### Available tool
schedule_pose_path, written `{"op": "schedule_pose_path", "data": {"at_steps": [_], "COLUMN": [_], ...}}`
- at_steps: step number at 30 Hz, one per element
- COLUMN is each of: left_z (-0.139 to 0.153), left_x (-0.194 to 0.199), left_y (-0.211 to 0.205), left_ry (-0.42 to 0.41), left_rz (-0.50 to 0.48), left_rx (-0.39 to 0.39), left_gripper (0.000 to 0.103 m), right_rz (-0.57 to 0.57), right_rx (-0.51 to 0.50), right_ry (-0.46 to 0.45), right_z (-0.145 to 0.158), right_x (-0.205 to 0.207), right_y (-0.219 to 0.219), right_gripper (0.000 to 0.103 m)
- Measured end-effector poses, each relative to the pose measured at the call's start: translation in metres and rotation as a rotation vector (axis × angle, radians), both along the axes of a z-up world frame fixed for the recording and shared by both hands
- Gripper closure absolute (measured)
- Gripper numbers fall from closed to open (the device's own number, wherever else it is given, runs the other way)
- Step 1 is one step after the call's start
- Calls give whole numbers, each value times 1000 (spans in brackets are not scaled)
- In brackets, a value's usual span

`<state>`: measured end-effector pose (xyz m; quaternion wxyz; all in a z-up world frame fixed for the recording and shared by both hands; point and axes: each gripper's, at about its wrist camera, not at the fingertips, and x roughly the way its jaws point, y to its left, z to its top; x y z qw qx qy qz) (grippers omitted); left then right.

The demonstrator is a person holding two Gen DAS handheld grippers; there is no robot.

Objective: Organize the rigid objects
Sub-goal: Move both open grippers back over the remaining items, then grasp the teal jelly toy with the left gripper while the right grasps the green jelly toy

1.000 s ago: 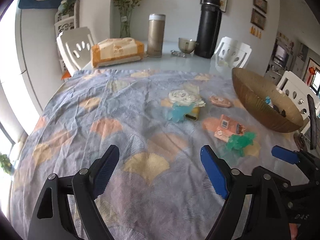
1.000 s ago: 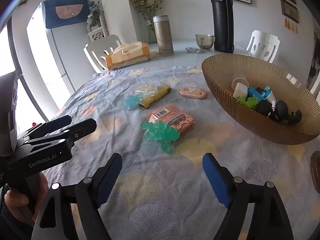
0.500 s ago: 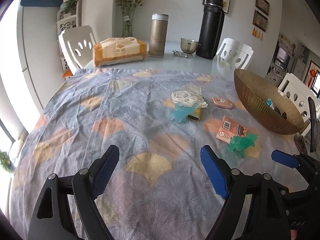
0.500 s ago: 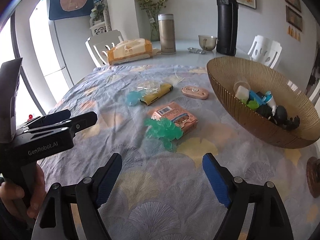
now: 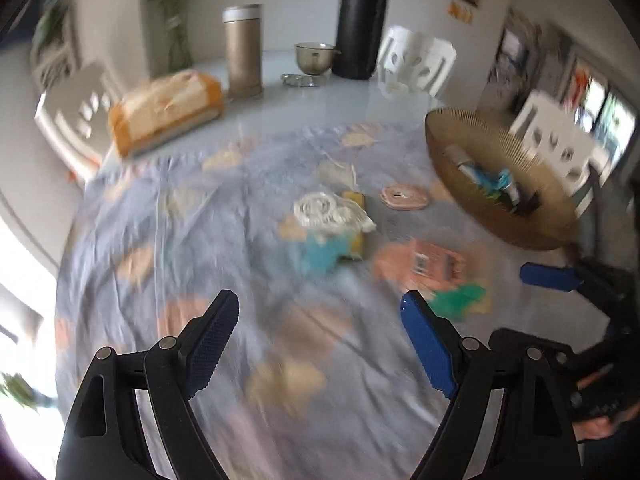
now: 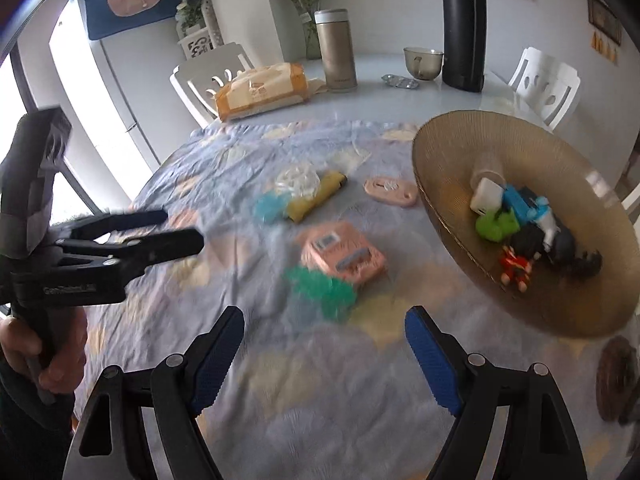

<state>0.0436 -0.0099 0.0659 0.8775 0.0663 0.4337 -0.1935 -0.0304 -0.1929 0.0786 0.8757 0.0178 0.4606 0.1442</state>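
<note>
A pink box lies mid-table with a green crinkled item at its near side; both also show in the left wrist view, the box and green item. A yellow bar lies under a clear wrapper with a blue item beside it. A pink oval case lies near the brown bowl, which holds several small toys. My right gripper is open and empty, above the cloth just short of the green item. My left gripper is open and empty, left of the box.
At the table's far end stand a tissue pack, a gold flask, a tall black flask and a small metal cup. White chairs surround the table. A dark coaster lies at the right edge.
Both grippers have moved forward towards the table's objects; the pink box and green item now look closer. Both stay open. The views are blurred by motion.
</note>
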Motion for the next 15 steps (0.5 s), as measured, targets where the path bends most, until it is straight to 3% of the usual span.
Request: {"op": "schedule_pose_path", "data": {"at_steps": [2, 5, 8, 12, 13, 14, 15], "left_z": [-11, -27, -38, -46, -47, -47, -47], "left_x": [13, 32, 46, 53, 52, 51, 48], "left_y": [-10, -19, -19, -16, -15, -15, -15], "left_ry": [1, 9, 37, 86, 91, 93, 95], "left_rz": [-17, -24, -23, -42, -44, -51, -56], "left_rx": [18, 46, 13, -105, -118, -127, -135], "left_gripper": [21, 27, 31, 52, 58, 72, 74], "right_rz": [-32, -35, -23, -23, -19, -24, -23], "right_rx": [-11, 17, 32, 16, 22, 13, 9], "right_ry": [19, 24, 13, -8, -4, -6, -9], "right_z": [-13, -26, -29, -32, -34, -37, -38], "right_x": [9, 13, 15, 20, 21, 22, 21], "right_y": [3, 5, 7, 12, 13, 14, 14], "right_gripper": [22, 33, 34, 43, 48, 50, 54]}}
